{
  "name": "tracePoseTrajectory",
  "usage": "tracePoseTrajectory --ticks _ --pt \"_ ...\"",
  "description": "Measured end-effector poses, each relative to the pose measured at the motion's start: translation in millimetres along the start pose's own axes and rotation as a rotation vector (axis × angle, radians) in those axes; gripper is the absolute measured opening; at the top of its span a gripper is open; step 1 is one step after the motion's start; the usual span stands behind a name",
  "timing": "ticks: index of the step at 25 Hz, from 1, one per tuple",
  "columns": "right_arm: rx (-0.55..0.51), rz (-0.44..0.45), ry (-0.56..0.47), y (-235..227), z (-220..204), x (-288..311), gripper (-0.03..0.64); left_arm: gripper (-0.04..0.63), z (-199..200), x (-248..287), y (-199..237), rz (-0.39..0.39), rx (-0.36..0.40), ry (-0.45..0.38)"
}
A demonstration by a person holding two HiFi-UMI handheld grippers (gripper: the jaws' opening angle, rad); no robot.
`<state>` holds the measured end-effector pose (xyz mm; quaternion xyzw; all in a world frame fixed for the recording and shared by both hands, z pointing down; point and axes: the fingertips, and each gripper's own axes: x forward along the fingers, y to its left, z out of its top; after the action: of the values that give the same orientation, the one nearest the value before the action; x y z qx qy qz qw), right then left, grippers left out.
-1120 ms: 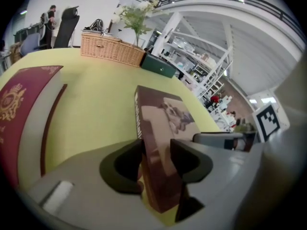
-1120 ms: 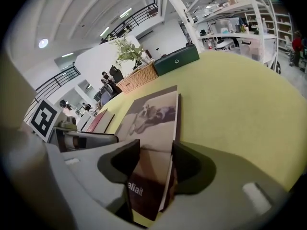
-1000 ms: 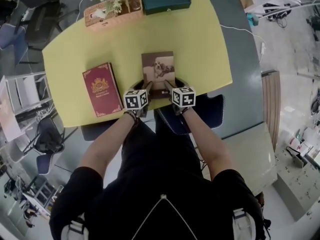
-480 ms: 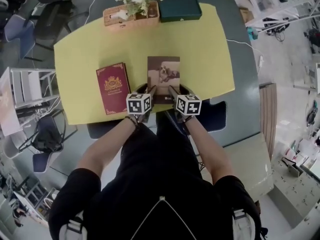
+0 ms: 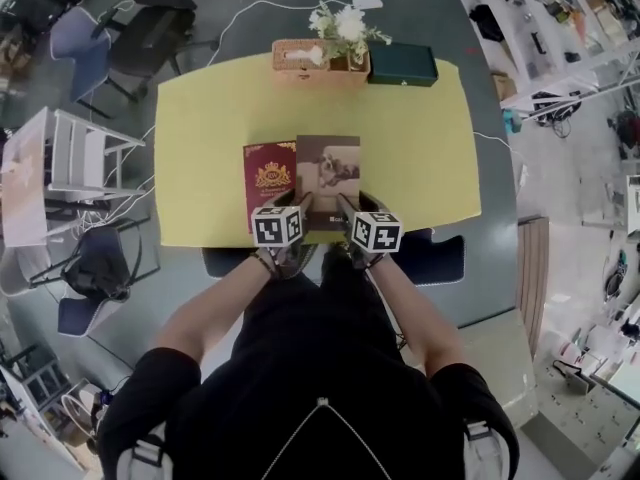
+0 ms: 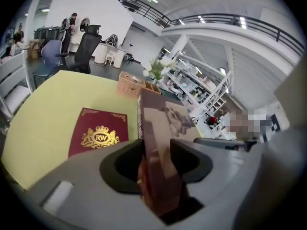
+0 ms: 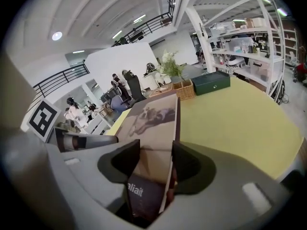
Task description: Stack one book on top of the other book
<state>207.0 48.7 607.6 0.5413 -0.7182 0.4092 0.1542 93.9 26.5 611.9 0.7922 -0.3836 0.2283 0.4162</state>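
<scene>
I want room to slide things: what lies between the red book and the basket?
Nothing: in the head view only bare yellow table separates the red book from the basket.

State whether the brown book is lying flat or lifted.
Lifted: left tongs and right tongs hold the brown book tilted above the table.

Wicker basket (image 5: 300, 63) with white flowers (image 5: 345, 25) beside green case (image 5: 402, 64), yellow tabletop (image 5: 420, 158) far edge
</scene>
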Motion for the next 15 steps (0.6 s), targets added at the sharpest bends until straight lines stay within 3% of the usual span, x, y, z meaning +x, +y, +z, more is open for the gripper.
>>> tracePoseTrajectory --ticks 15 --pt "-0.024 -0.003 -0.012 130 -6 29 0.213 0.192 11 -98 90 -0.029 0.018 -0.045"
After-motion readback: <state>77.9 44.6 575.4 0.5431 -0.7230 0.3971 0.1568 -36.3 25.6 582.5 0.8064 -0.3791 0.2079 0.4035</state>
